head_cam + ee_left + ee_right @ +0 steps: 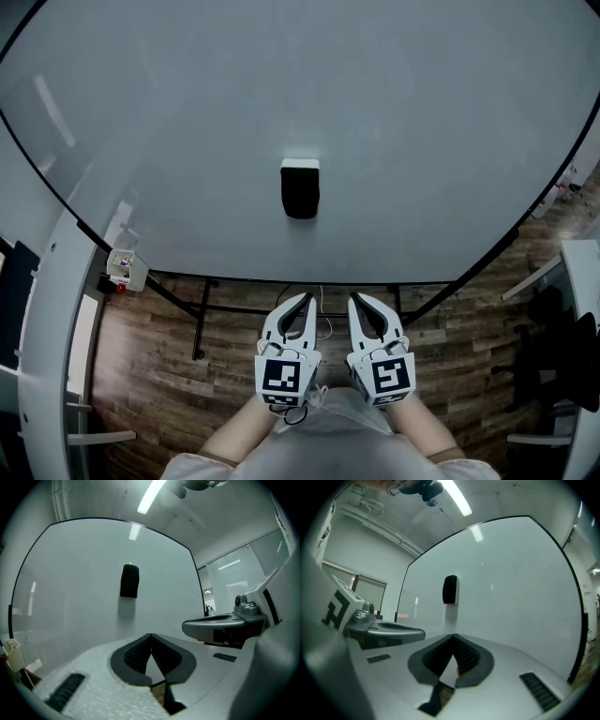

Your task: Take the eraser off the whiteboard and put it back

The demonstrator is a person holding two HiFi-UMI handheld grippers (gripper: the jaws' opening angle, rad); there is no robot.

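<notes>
I hold both tools side by side in front of me, pointed level at the whiteboard. The left gripper has its jaws closed tip to tip with nothing between them, and the right gripper matches it — tips together, empty. The eraser, a dark block with a pale top edge, sits upright on the board's face near its middle, well apart from both tools and straight ahead of the gap between them. In each gripper view it shows above the closed tips. The board stands on a black frame over a wood-plank floor — a small box sits at the board's lower left edge in the head view.
</notes>
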